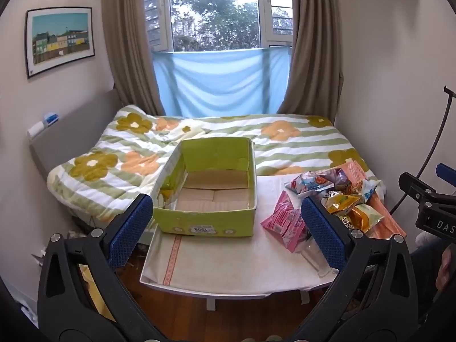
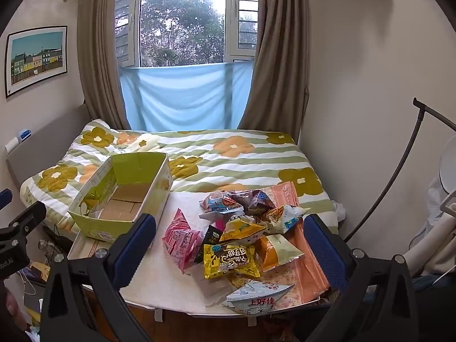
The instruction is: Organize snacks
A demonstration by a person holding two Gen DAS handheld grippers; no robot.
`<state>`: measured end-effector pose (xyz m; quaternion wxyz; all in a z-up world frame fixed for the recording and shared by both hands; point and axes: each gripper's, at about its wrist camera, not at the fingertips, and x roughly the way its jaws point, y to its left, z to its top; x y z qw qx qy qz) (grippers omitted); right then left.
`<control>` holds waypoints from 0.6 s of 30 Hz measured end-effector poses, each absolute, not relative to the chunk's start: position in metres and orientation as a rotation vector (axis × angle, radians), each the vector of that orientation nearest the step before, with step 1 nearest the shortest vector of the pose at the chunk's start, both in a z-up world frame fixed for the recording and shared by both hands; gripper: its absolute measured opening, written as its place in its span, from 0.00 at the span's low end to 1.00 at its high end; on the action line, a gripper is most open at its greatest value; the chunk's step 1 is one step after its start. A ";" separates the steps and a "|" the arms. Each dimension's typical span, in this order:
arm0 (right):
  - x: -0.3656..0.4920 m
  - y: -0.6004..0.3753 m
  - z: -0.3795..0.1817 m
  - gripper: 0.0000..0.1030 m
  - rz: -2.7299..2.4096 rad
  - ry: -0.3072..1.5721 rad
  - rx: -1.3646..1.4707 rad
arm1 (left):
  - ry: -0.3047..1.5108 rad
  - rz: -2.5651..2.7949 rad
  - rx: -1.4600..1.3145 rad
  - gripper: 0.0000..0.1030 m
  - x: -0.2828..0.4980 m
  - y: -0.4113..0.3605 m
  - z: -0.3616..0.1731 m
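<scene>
An empty green cardboard box (image 1: 208,188) (image 2: 122,196) stands at the back left of a small cloth-covered table (image 1: 216,265) (image 2: 159,279). A heap of snack packets (image 1: 342,196) (image 2: 242,236) lies on the table's right half: a pink packet (image 1: 285,222) (image 2: 182,239), a yellow one (image 2: 230,260), a white one (image 2: 256,296) at the front edge. My left gripper (image 1: 226,228) hangs open above the table's front, nothing between its blue pads. My right gripper (image 2: 229,250) is open too, held over the near side of the heap, apart from it.
A bed with a flowered, striped quilt (image 1: 256,139) (image 2: 228,154) runs behind the table up to the curtained window (image 1: 216,11). Wood floor (image 1: 228,319) lies below the table's front. A black stand (image 2: 399,165) and a fan (image 2: 447,171) are at the right wall.
</scene>
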<state>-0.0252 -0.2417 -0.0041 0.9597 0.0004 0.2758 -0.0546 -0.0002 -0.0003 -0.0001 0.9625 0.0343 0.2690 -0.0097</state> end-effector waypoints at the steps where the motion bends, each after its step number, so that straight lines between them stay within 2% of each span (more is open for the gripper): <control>1: -0.025 -0.241 -0.004 1.00 -0.110 0.560 0.002 | 0.545 -0.020 0.071 1.00 0.000 -0.001 0.000; 18: -0.027 -0.231 -0.005 1.00 -0.107 0.564 0.001 | 0.546 -0.020 0.069 1.00 0.000 -0.005 -0.002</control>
